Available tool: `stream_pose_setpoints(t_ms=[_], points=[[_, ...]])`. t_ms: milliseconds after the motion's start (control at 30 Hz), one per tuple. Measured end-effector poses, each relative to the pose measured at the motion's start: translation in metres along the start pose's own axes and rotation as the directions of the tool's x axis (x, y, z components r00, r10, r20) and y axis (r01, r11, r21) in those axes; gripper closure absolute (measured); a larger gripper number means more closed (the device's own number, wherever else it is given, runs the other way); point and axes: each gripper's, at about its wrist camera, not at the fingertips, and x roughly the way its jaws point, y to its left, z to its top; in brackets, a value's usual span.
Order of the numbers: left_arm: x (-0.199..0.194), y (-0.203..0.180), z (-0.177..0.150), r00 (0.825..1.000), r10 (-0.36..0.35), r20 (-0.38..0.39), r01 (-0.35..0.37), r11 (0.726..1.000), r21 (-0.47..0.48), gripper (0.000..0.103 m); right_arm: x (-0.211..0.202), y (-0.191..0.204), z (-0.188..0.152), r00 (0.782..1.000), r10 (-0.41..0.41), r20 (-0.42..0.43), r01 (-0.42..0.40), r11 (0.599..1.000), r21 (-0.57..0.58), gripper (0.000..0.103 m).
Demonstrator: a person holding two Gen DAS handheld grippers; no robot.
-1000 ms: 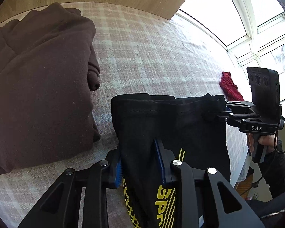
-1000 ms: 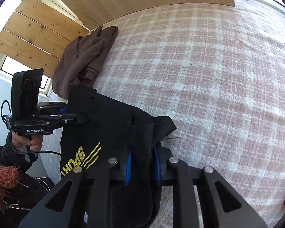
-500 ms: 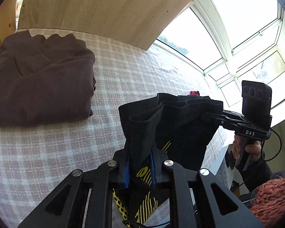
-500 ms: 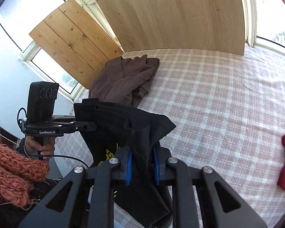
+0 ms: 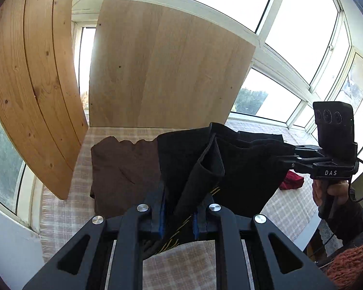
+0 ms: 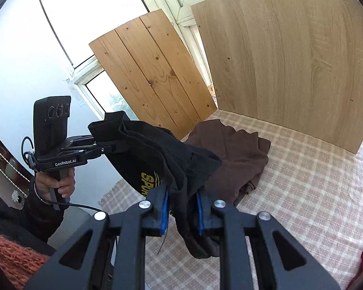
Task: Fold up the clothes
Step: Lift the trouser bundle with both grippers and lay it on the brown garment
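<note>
A black garment with yellow lettering hangs in the air, held by both grippers above the checked bedcover. My left gripper is shut on one top corner of it. My right gripper is shut on the other corner; the garment stretches between them with its top edge roughly level. In the left wrist view the right gripper shows at the right, and in the right wrist view the left gripper shows at the left. The lower part of the garment hangs out of sight.
A folded brown garment lies on the bedcover at the back left, also in the right wrist view. A red cloth lies at the right. Wooden boards lean against the windows behind. The bed's near edge is by the person.
Both grippers have lifted the black garment off the bedcover into the air, and the views have tilted up towards the boards and windows. The left gripper closed on the garment a second ago.
</note>
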Motion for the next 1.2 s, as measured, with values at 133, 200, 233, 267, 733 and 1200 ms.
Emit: stream_pose_setpoints(t_ms=[133, 200, 233, 267, 733, 1200], points=[[0.063, 0.045, 0.031, 0.995, 0.086, -0.042, -0.086, 0.996, 0.005, 0.088, 0.071, -0.042, 0.039, 0.998, -0.033, -0.051, 0.035, 0.998, 0.043, 0.086], [0.104, 0.065, 0.040, 0.988, 0.124, -0.092, -0.124, 0.992, 0.012, 0.088, 0.110, -0.066, 0.053, 0.992, -0.084, -0.094, 0.089, 0.995, 0.049, 0.086], [0.125, 0.075, 0.044, 0.983, 0.143, -0.119, -0.142, 0.990, 0.017, 0.088, 0.131, -0.076, 0.058, 0.984, -0.126, -0.123, 0.131, 0.991, 0.039, 0.086], [0.145, 0.085, 0.047, 0.977, 0.154, -0.148, -0.155, 0.988, 0.009, 0.088, 0.151, -0.086, 0.062, 0.976, -0.156, -0.155, 0.163, 0.986, 0.035, 0.086], [0.230, 0.130, 0.052, 0.910, 0.222, -0.350, -0.239, 0.971, -0.006, 0.067, 0.228, -0.142, 0.067, 0.926, -0.221, -0.307, 0.247, 0.968, 0.048, 0.077], [0.168, 0.110, 0.085, 0.911, 0.368, -0.187, -0.363, 0.930, 0.064, 0.051, 0.148, -0.120, 0.090, 0.946, -0.298, -0.127, 0.306, 0.950, 0.055, 0.061]])
